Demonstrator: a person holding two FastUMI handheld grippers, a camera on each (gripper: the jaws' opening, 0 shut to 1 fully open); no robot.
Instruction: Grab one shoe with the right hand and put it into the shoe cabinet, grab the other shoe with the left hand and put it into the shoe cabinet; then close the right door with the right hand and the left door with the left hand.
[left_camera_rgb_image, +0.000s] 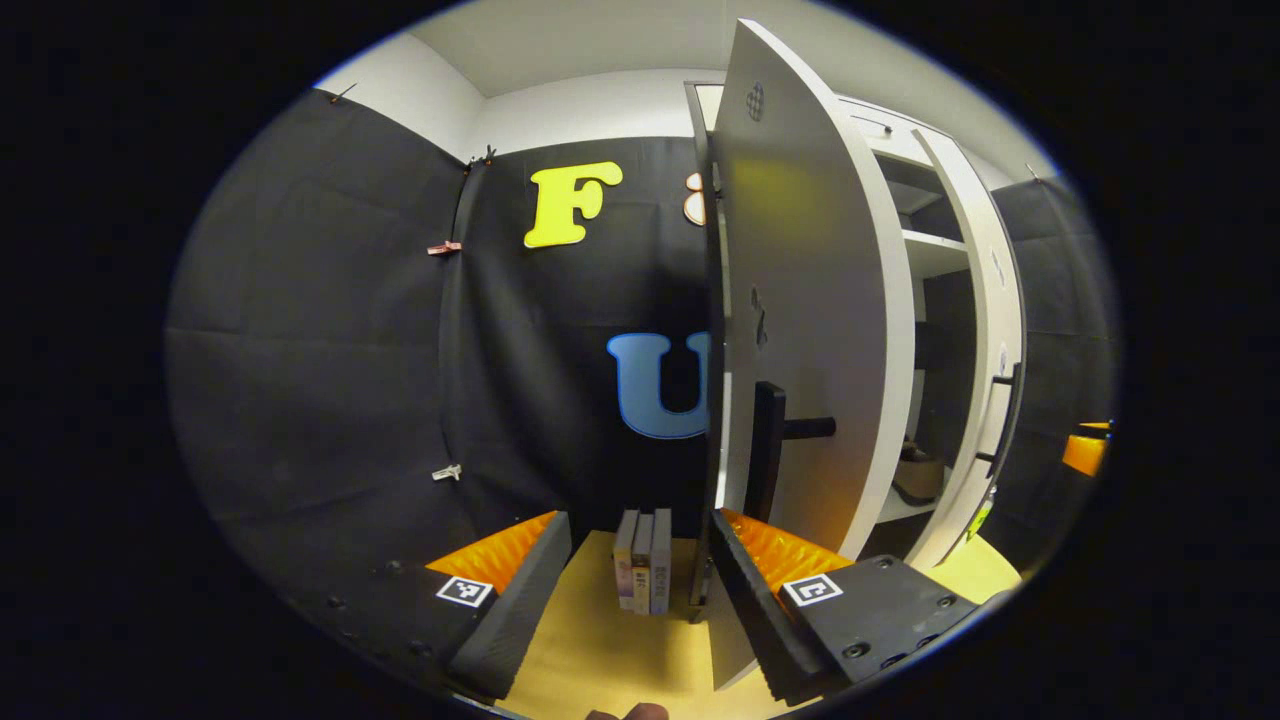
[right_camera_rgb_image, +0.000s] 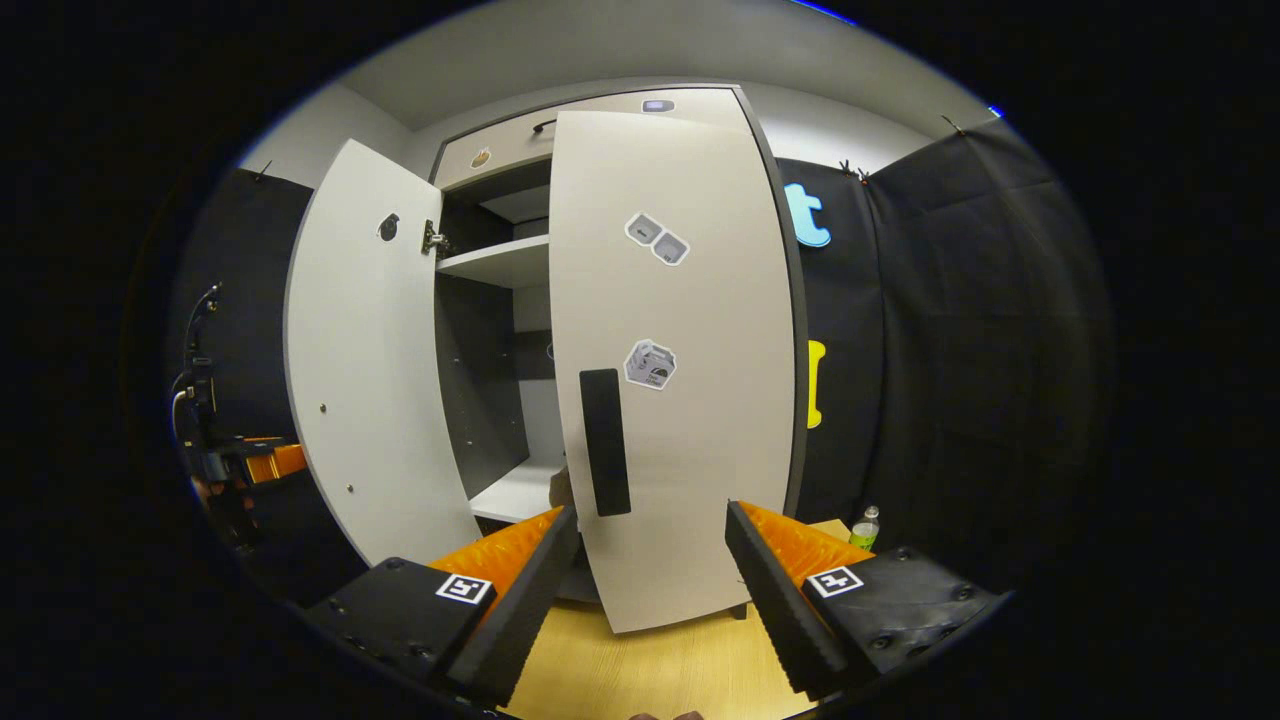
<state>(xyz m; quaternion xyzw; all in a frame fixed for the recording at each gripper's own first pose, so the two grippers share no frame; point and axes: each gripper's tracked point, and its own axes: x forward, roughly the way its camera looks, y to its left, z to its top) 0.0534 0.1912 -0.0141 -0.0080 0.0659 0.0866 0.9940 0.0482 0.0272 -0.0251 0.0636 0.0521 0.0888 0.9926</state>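
With a shoe (left_camera_rgb_image: 918, 472) on the cabinet shelf and both tongs wide and empty, you're closing doors: press the right door (right_camera_rgb_image: 680, 400) shut, then swing the left door (left_camera_rgb_image: 810, 330).

Left door (left_camera_rgb_image: 800, 300) edge-on ahead, right door (right_camera_rgb_image: 670, 370) blocking

A staged recording booth, not a lived-in home: black cloth walls (left_camera_rgb_image: 320, 330) surround a white shoe cabinet (right_camera_rgb_image: 500, 262) standing on a wooden table (right_camera_rgb_image: 650, 670).
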